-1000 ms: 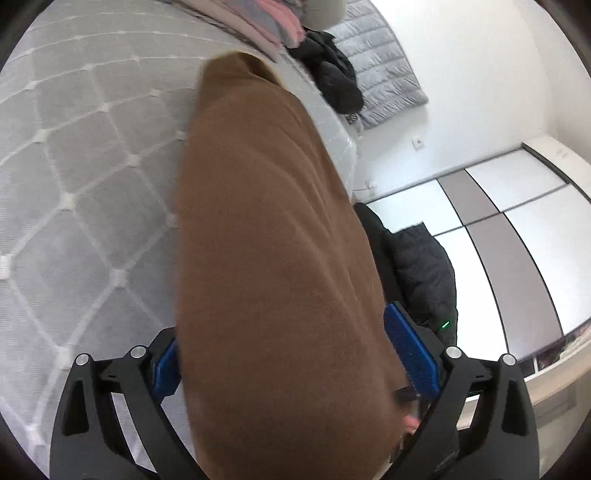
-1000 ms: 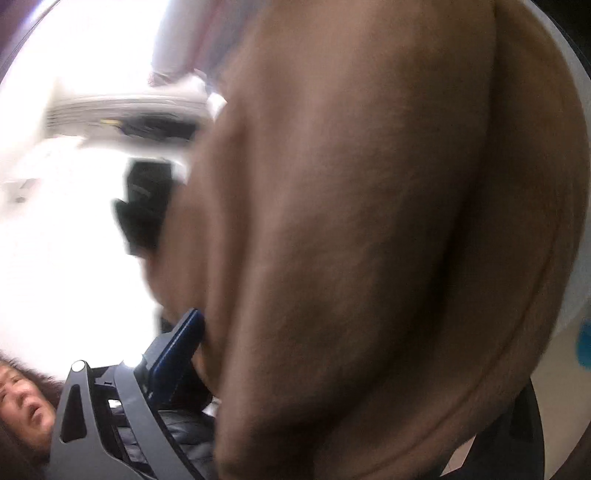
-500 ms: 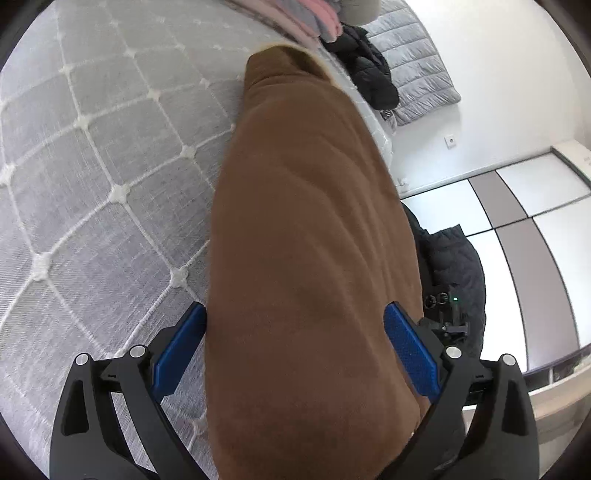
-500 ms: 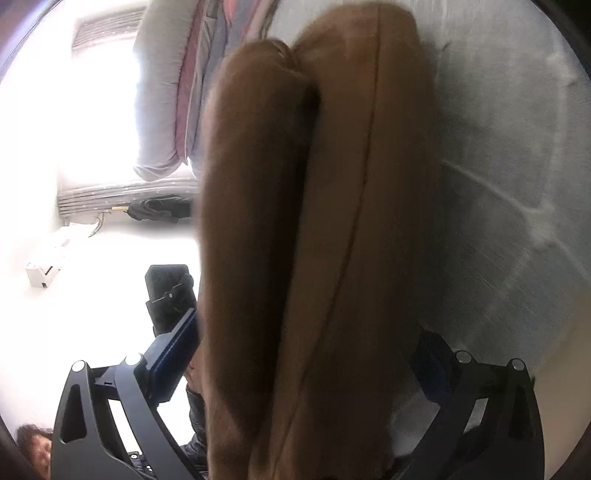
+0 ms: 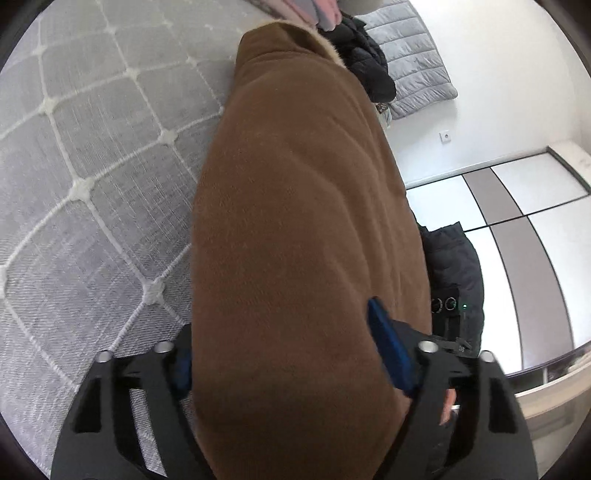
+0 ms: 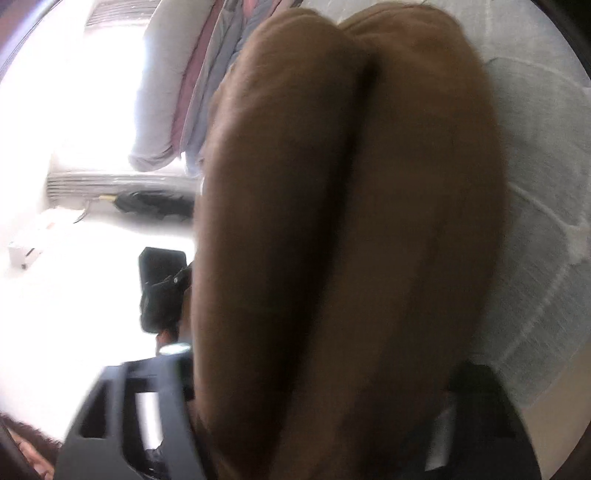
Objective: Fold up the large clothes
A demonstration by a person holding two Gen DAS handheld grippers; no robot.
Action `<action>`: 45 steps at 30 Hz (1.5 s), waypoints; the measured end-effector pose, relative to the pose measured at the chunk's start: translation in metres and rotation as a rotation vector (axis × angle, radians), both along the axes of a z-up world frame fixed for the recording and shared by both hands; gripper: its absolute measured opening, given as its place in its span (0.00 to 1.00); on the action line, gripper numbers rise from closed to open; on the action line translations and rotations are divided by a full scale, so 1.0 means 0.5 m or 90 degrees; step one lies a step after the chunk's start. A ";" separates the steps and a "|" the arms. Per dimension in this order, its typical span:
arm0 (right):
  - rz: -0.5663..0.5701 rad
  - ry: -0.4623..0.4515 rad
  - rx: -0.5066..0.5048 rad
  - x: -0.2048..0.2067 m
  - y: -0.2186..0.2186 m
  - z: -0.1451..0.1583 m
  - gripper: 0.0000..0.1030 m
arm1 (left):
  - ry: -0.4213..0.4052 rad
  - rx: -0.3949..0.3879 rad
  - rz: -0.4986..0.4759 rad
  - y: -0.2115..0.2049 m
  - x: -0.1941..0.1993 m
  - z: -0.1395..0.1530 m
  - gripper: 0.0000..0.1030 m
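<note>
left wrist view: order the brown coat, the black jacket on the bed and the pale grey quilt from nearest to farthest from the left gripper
1. brown coat: between the fingers of the left gripper, whose jaws have just been closing on it.
2. black jacket: past the coat's far end, upper right on the bed.
3. pale grey quilt: behind the jacket, against the white wall.

Location: a bedroom in a home. Indicators: a grey quilted mattress (image 5: 92, 177) with a diamond stitch pattern fills the 9 o'clock side of the left view. Folded clothes (image 5: 314, 7) are stacked at 12 o'clock. A sliding-door wardrobe (image 5: 524, 236) with white and grey panels stands at 3 o'clock. A wall socket (image 5: 446, 137) sits at 2 o'clock.
</note>
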State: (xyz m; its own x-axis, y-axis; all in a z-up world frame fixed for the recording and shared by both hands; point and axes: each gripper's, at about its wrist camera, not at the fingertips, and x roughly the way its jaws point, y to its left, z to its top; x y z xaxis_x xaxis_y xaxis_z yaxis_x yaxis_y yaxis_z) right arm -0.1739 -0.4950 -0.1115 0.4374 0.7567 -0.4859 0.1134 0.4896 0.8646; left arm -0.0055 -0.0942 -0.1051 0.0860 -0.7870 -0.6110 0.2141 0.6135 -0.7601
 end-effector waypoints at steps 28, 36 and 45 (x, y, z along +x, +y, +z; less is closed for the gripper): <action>0.225 -0.226 -0.011 0.385 0.585 0.210 0.46 | -0.316 0.028 0.232 0.560 0.053 0.313 0.45; 0.254 -0.034 -0.065 0.635 0.842 -0.070 0.69 | -0.073 0.128 0.396 0.812 0.219 0.060 0.67; 0.131 -0.102 -0.103 0.546 0.737 -0.006 0.76 | -0.172 0.057 0.490 0.936 0.102 0.168 0.74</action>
